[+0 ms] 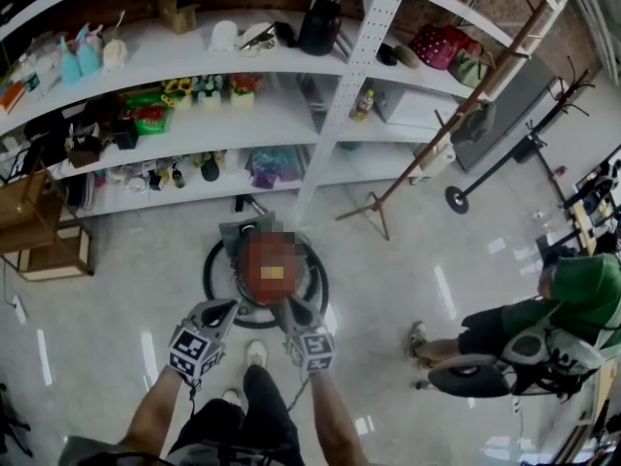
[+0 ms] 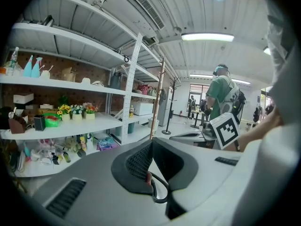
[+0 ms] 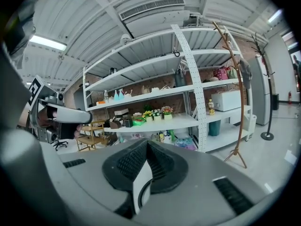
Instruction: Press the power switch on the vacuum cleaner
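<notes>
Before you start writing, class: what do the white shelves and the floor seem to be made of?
Shelves: probably painted metal, matte white; their upright is a perforated strip. Floor: perhaps polished tile or stone; pale and glossy, with bright light streaks reflected in it.

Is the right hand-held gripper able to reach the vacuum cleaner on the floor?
Probably, once lowered: the right hand-held gripper is held above the vacuum cleaner, aimed at the shelves, with nothing between them.

Pale floor (image 1: 116, 299) carries vacuum cleaner (image 1: 238, 231); white shelving (image 1: 359, 66).
</notes>
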Demonstrator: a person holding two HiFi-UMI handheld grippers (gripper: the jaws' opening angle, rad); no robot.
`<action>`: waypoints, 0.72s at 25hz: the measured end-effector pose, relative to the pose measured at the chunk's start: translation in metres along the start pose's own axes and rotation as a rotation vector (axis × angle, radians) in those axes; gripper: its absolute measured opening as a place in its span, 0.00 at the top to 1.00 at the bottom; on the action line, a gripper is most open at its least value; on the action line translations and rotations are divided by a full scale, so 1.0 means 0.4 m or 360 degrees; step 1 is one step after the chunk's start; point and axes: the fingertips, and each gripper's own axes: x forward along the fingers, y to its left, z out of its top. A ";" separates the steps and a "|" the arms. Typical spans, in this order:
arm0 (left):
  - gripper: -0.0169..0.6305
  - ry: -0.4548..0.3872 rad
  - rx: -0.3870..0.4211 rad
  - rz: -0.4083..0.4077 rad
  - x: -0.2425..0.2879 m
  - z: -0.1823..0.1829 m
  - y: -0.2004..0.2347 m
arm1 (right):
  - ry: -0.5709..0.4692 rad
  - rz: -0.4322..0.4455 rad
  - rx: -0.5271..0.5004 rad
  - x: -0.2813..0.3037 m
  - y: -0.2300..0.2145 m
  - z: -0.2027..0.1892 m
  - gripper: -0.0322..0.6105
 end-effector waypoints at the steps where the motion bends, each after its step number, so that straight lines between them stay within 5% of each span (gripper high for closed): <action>1: 0.97 -0.0002 0.0002 0.0002 -0.008 0.007 -0.004 | -0.0005 0.0005 -0.0004 -0.009 0.004 0.003 0.93; 18: 0.97 -0.0114 0.0065 0.0063 -0.117 0.153 -0.005 | -0.0092 -0.0048 -0.0028 -0.117 0.058 0.141 0.93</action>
